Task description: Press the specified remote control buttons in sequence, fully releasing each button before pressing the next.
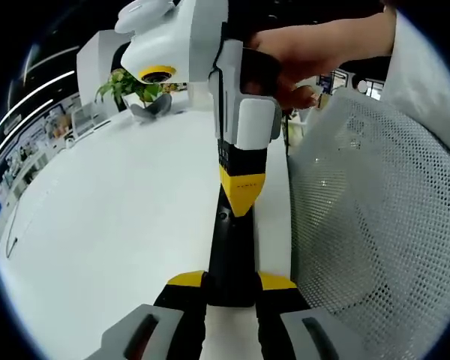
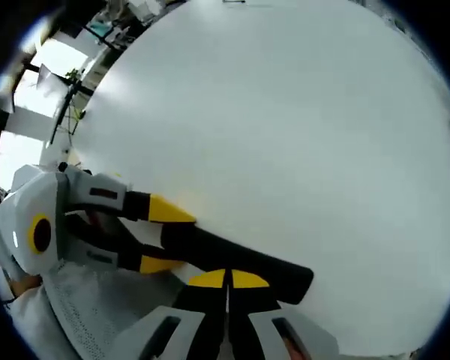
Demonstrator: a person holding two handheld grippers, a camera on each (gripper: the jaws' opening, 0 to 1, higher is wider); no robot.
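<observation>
A long black remote control [image 1: 229, 244] lies along the white table's [image 1: 112, 225] right edge. My left gripper [image 1: 231, 280] is shut on its near end, one yellow tip on each side. My right gripper [image 1: 242, 189], held by a hand, comes down from above with its yellow tips on the remote's top face. In the right gripper view the right gripper [image 2: 229, 279] has its jaws together, touching the remote [image 2: 210, 244]. The left gripper [image 2: 163, 236] reaches in from the left and clamps the remote's other end. The buttons are hidden.
A white mesh chair back [image 1: 375, 225] stands right beside the table edge, also seen as the mesh chair back [image 2: 82, 307]. A potted plant [image 1: 127, 86] and a grey object [image 1: 151, 111] sit at the table's far end. The table [image 2: 285, 112] stretches wide and bare.
</observation>
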